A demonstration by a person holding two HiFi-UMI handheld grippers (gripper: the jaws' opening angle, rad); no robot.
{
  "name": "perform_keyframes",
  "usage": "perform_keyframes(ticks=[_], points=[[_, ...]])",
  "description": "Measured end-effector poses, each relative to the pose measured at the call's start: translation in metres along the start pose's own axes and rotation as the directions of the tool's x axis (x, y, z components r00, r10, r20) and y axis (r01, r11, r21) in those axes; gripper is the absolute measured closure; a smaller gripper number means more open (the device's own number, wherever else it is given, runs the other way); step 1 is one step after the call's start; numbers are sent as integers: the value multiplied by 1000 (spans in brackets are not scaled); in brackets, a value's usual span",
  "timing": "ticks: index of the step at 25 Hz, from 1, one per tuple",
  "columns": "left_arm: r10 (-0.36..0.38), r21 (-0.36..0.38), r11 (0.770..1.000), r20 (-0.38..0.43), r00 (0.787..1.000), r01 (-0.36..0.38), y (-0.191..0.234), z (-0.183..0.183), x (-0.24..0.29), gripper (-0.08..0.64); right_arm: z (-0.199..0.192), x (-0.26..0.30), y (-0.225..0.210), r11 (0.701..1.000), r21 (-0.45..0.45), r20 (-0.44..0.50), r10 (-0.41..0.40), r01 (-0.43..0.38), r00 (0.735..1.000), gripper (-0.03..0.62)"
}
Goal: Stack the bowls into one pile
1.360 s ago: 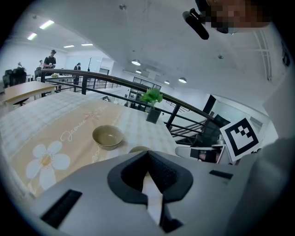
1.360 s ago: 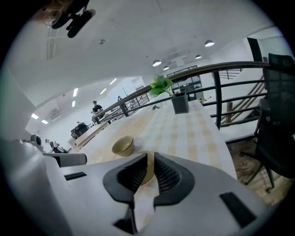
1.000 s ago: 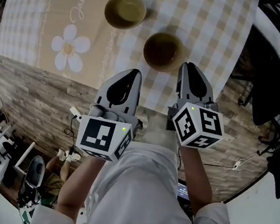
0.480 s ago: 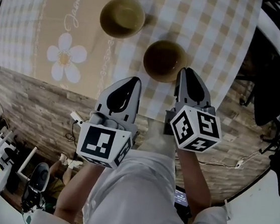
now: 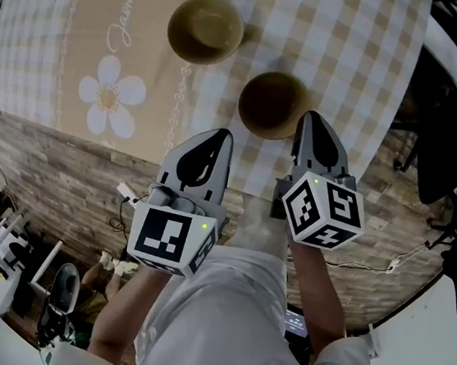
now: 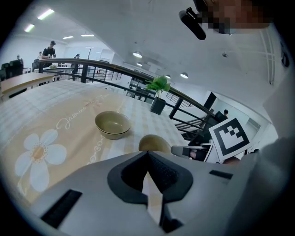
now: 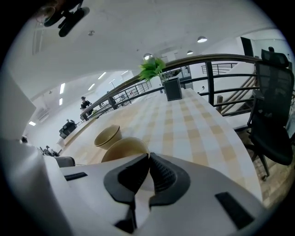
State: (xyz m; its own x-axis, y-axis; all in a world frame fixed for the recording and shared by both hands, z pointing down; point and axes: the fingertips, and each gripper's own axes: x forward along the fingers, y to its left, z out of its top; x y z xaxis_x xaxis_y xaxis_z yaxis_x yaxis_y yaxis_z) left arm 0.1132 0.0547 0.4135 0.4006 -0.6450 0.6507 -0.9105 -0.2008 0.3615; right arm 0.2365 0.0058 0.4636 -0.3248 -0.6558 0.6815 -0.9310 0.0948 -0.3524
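Two tan bowls stand apart on the checked tablecloth (image 5: 354,36). The farther bowl (image 5: 204,30) is upright and empty, left of centre. The nearer bowl (image 5: 273,104) is close to the table's front edge. My right gripper (image 5: 312,118) is shut and empty, its tip just right of the nearer bowl's rim. Shut and empty too, my left gripper (image 5: 214,138) hovers over the front edge, left of that bowl and short of it. The left gripper view has the farther bowl (image 6: 112,124) whole, while the nearer bowl (image 6: 154,143) is half hidden behind the gripper (image 6: 148,154). Both bowls (image 7: 107,136) (image 7: 124,148) lie just beyond the right gripper (image 7: 148,156).
A daisy print (image 5: 111,93) marks the cloth's left side. A potted plant (image 6: 159,87) stands at the table's far end by a railing. A black office chair (image 7: 274,120) is off the table's right side. Below the front edge is wood-patterned floor (image 5: 57,165).
The head view has shifted a little, so bowls and grippers sit slightly lower in the picture. Both grippers stay shut and keep nearly the same place beside the nearer bowl.
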Motion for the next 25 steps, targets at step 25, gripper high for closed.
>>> perform_keyframes(ticks=[25], points=[[15,-14,1000,48,999,-15,-2,36,-5,540,48,-19,28,993,1,35,121,-121,992,557]])
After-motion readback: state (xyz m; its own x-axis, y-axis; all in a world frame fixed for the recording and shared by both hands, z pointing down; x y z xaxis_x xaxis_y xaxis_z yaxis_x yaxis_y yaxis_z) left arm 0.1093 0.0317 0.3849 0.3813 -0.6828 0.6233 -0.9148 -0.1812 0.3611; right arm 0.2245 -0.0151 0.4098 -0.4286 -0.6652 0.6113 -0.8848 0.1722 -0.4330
